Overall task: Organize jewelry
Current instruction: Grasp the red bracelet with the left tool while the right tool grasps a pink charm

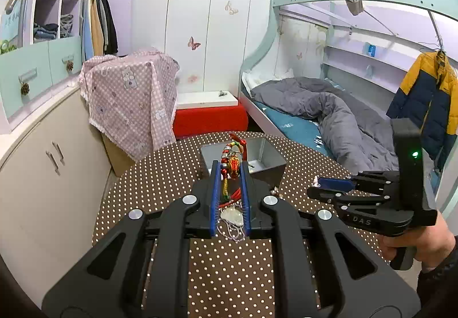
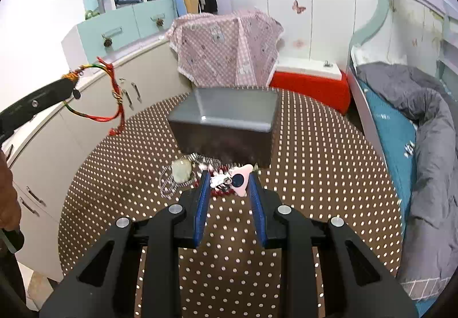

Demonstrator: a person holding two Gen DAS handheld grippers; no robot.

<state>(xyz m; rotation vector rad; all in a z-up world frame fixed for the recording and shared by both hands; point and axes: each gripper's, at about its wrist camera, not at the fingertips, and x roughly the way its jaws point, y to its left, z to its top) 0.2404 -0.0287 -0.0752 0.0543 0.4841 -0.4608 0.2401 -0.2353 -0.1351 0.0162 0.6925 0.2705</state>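
My left gripper is shut on a red, green and yellow cord bracelet and holds it in the air in front of the grey metal box. In the right wrist view the bracelet hangs from the left gripper to the left of the box. My right gripper is open around a pink triangular charm with a keyring, low over the table. A pale stone pendant on a bead chain and red beads lie beside it.
The round table has a brown polka-dot cloth. A cream cabinet stands to the left, a bed with a grey quilt to the right. A red stool and a pink-covered box stand behind the table.
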